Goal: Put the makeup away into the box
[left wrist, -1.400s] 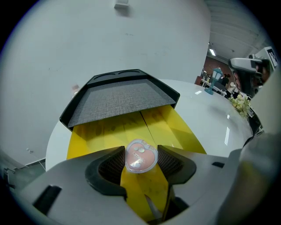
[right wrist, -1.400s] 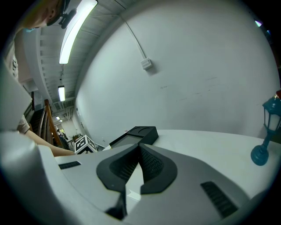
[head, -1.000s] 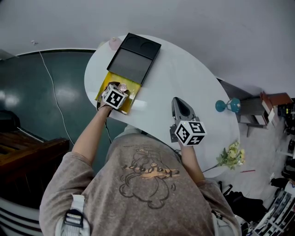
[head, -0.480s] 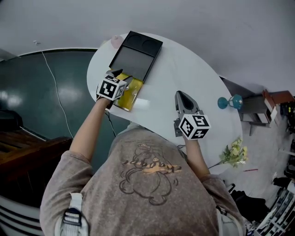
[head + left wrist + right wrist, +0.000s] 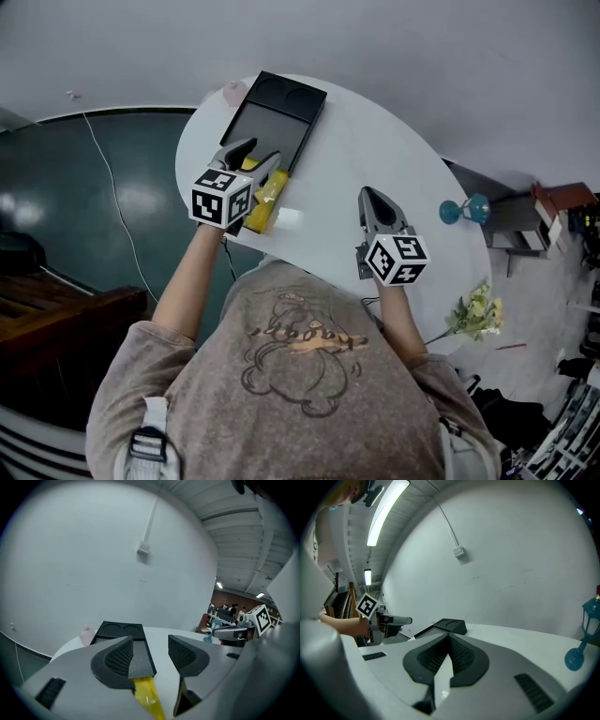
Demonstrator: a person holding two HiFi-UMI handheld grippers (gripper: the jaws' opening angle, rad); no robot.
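While my left claw (image 5: 259, 153) hangs with jaws apart and empty above the yellow box (image 5: 266, 195), my right claw (image 5: 369, 194) sits pinched closed over the white table (image 5: 375, 141).

The person wears a taupe cartoon-print T-shirt (image 5: 300, 375); grey, black-padded left hand-held gripper (image 5: 255, 152) and right hand-held gripper (image 5: 368, 193).

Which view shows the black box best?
Head view: the black box lies nearly whole, seen from above. The left gripper view hides part of it behind a jaw; the right gripper view shows it small and edge-on.
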